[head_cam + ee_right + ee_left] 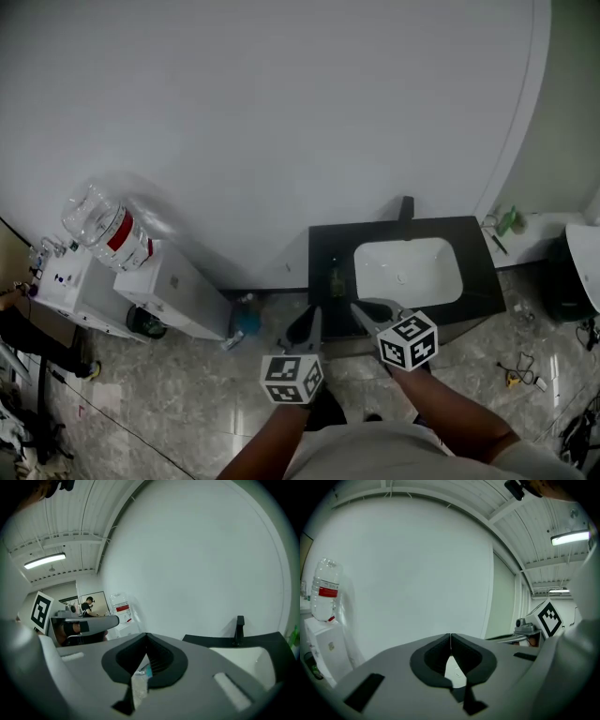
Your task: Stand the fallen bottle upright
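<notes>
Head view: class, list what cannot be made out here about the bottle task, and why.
- Small dark object on the black counter, head view: too small to tell if it is a bottle or lying down.
- Blue item on the floor, head view: too small to identify.
- Person, head view: cut off by the left edge.

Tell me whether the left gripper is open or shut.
Shut: the left gripper has its jaws touching at the tips, nothing between.

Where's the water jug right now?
Head view, far left: the jug sits on the white dispenser against the wall, well left of the sink counter.
</notes>
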`<state>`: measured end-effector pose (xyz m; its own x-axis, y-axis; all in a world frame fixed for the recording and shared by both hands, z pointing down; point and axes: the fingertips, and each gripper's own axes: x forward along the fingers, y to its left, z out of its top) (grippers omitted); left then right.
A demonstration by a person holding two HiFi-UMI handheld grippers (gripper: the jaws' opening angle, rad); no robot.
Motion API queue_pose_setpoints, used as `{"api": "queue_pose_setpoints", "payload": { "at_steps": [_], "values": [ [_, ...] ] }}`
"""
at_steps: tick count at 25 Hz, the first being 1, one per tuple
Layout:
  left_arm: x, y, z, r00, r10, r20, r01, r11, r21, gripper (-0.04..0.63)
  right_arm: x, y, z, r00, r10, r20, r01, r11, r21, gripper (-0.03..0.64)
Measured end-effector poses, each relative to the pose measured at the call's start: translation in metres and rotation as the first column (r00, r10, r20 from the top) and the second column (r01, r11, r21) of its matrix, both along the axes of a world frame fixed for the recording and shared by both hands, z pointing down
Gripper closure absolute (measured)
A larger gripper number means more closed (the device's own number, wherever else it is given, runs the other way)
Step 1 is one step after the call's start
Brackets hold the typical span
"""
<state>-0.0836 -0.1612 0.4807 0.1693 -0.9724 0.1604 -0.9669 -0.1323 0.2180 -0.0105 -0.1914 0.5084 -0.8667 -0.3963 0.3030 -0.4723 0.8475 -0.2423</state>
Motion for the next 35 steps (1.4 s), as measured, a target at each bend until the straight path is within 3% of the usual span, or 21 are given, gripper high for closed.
{"api": "queue_pose_setpoints", "payload": {
  "at_steps": [7,11,14,20,25,27,35],
  "values": [
    [-0.068,-0.127,0.014,0.996,0.094,-0.005,-0.094,0.995,-0.029,0.588,-0.062,-0.138,0.034,0.991,0.104,-0.089,-0.110,0.992,-0.065,0.614],
    [-0.083,-0.179,0.027,0.985,0.170,-0.026,-0.171,0.984,-0.055,0.588,-0.081,-0.201,0.068,0.978,0.148,-0.148,-0.167,0.978,-0.127,0.614],
    [-0.086,-0.206,0.038,0.980,0.196,-0.046,-0.199,0.977,-0.079,0.587,-0.090,-0.241,0.111,0.970,0.146,-0.197,-0.190,0.955,-0.227,0.605],
    [-0.096,-0.248,0.069,0.983,0.163,-0.078,-0.173,0.974,-0.143,0.587,-0.106,-0.298,0.213,0.952,0.064,-0.301,-0.200,0.872,-0.447,0.513],
    [-0.108,-0.269,0.092,0.991,0.098,-0.092,-0.115,0.972,-0.207,0.586,-0.121,-0.314,0.288,0.945,-0.023,-0.325,-0.198,0.752,-0.629,0.472],
    [-0.110,-0.278,0.099,0.992,0.083,-0.094,-0.102,0.971,-0.217,0.586,-0.125,-0.325,0.308,0.944,-0.033,-0.327,-0.204,0.720,-0.663,0.465],
    [-0.119,-0.290,0.117,0.994,0.058,-0.091,-0.080,0.964,-0.255,0.586,-0.140,-0.330,0.352,0.919,-0.095,-0.382,-0.234,0.647,-0.725,0.471]
  ]
}}
